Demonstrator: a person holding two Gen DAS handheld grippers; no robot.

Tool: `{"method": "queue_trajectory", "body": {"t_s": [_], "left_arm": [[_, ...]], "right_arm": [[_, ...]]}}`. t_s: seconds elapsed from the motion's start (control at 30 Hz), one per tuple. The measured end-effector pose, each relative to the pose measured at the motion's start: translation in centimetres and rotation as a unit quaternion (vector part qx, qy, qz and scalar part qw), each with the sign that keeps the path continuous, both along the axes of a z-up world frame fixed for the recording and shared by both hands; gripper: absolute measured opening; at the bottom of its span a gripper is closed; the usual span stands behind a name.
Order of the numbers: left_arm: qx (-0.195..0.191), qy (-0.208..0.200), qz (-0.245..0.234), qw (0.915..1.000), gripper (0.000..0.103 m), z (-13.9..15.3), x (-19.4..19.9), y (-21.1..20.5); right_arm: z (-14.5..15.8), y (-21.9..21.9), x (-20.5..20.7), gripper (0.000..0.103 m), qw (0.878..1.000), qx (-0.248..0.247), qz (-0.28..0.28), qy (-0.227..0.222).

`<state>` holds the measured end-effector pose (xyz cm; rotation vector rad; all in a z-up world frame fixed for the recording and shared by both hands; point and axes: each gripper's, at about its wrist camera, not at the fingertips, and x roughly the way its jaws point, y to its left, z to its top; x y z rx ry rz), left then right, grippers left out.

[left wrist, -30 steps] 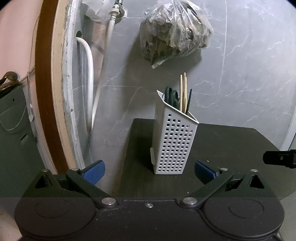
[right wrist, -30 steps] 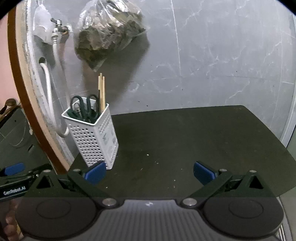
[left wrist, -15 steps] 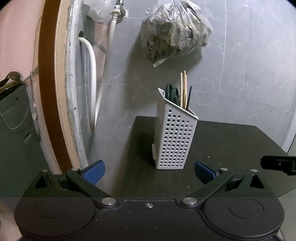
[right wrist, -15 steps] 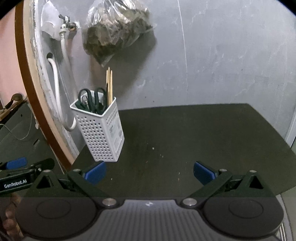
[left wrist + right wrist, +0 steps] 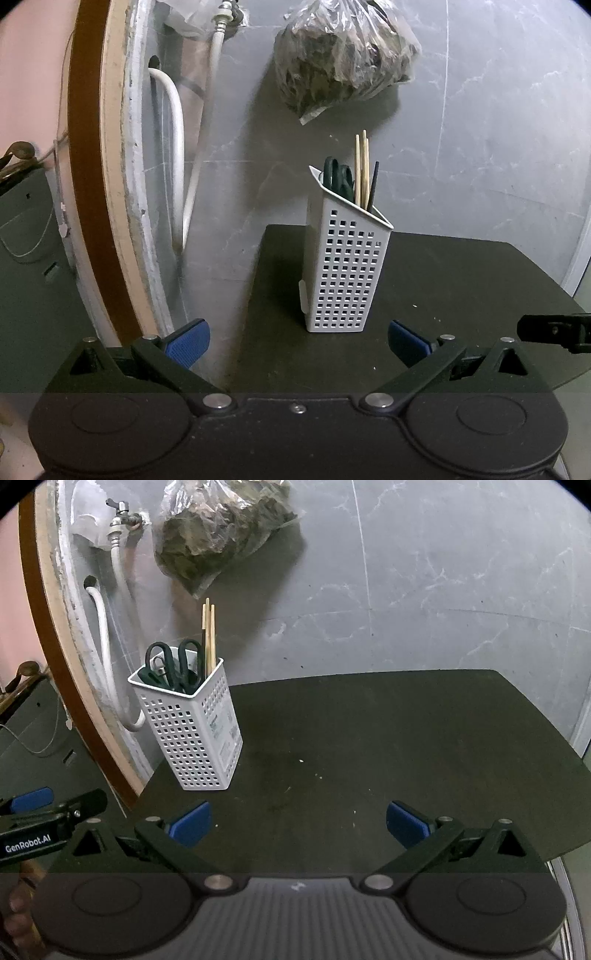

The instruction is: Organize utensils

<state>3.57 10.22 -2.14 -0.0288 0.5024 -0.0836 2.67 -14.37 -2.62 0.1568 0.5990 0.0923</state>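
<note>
A: Item 1, left of the caddy?
B: White hose on the grey wall, running from a tap. Beside it, a brown curved frame.

A: Item 2, the caddy itself?
B: White perforated caddy, upright at the table's left rear corner. Inside: dark-handled scissors, 3 wooden chopsticks, 1 thin black stick.

A: Above the caddy?
B: Clear bag of dark leaves, hung on the wall.

A: Item 3, the tools?
B: Left gripper: jaws spread wide, nothing between them, just in front of the caddy. Right gripper: jaws likewise spread and empty, over bare table right of the caddy.
</note>
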Motion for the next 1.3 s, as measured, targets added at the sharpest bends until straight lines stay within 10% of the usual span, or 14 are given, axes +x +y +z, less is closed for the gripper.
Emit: {"method": "queue_trajectory", "body": {"t_s": [1.3], "left_arm": [[-0.001,0.003,-0.001,1.0,0.102,-0.19,-0.03,0.16]], "right_arm": [[-0.24,0.2,-0.18,0.103,1.0,-0.001,-0.006,0.003]]}}
